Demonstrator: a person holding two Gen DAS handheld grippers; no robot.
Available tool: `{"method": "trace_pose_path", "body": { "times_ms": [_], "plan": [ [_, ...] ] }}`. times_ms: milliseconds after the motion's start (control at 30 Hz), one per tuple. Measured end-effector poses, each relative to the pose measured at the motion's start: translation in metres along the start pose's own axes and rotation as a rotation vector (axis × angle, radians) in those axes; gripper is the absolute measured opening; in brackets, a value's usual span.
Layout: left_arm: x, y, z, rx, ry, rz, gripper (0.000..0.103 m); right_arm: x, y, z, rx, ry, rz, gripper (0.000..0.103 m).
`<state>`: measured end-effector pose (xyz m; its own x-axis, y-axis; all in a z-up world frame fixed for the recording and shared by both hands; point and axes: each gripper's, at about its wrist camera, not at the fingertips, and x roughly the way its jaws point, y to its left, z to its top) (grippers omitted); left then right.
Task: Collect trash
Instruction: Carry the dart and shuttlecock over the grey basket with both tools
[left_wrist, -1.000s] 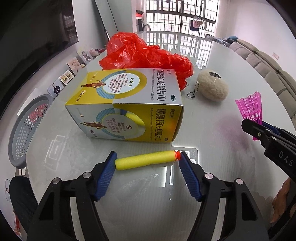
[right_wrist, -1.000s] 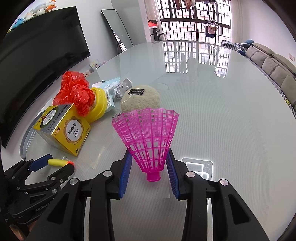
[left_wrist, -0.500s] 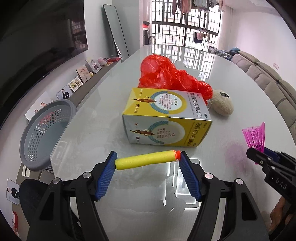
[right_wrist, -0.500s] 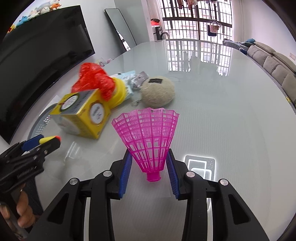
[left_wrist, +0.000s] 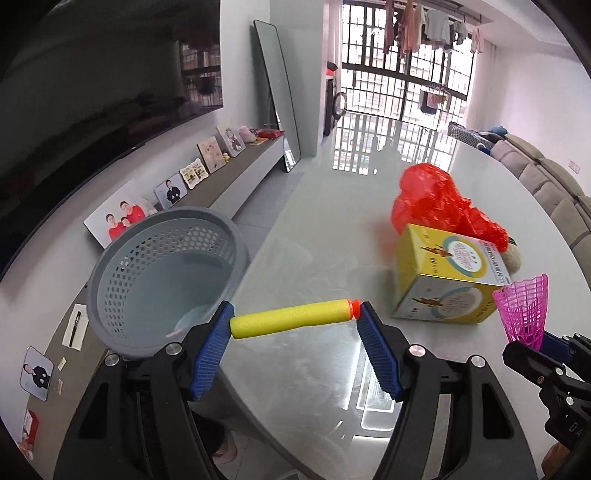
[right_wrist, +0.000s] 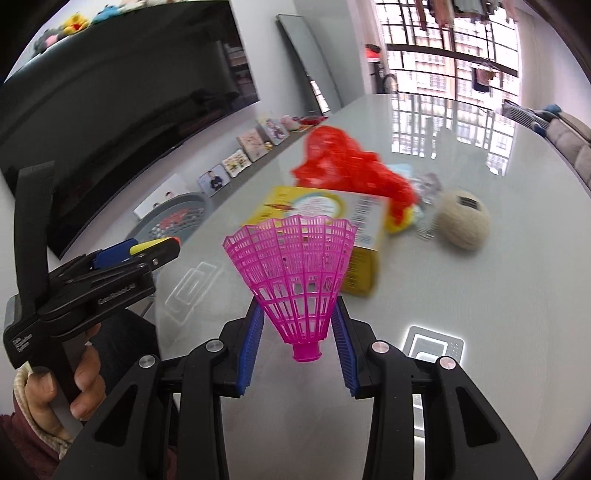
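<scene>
My left gripper (left_wrist: 295, 323) is shut on a yellow foam dart (left_wrist: 291, 318) with an orange tip, held end to end above the table's left edge. A grey perforated basket (left_wrist: 162, 273) stands just left of it, below the table edge. My right gripper (right_wrist: 297, 345) is shut on a pink plastic shuttlecock (right_wrist: 293, 271), held upright above the table; the shuttlecock also shows in the left wrist view (left_wrist: 524, 312). In the right wrist view the left gripper (right_wrist: 147, 249) and the basket (right_wrist: 177, 218) are to the left.
On the glass table (left_wrist: 317, 229) lie a yellow box (left_wrist: 447, 275), a crumpled red plastic bag (left_wrist: 436, 203) and a beige woolly ball (right_wrist: 463, 221). A low shelf with photo frames (left_wrist: 207, 162) runs along the left wall. A sofa (left_wrist: 554, 184) is at far right.
Both grippers have swung left while holding their objects. The basket has come from the far left to close beside the left gripper. The box and bag have shifted to the right in view.
</scene>
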<state>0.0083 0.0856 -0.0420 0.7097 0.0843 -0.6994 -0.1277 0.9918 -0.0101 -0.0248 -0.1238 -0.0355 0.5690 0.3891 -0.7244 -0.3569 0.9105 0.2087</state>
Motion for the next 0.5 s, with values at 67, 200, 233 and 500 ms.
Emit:
{"method": "trace_pose_path", "body": {
  "times_ms": [67, 200, 233, 500],
  "plan": [
    [0.003, 0.020, 0.002, -0.017, -0.005, 0.017, 0.067, 0.012, 0.019, 0.007, -0.034, 0.013, 0.030, 0.037],
    [0.012, 0.058, 0.004, -0.059, -0.009, 0.056, 0.067, 0.042, 0.051, 0.020, -0.085, 0.055, 0.083, 0.037],
    [0.016, 0.070, 0.004, -0.073, -0.008, 0.068, 0.067, 0.050, 0.059, 0.023, -0.098, 0.067, 0.092, 0.037],
    [0.045, 0.139, 0.001, -0.156, 0.027, 0.134, 0.067, 0.112, 0.113, 0.048, -0.186, 0.146, 0.145, 0.037]
  ]
}}
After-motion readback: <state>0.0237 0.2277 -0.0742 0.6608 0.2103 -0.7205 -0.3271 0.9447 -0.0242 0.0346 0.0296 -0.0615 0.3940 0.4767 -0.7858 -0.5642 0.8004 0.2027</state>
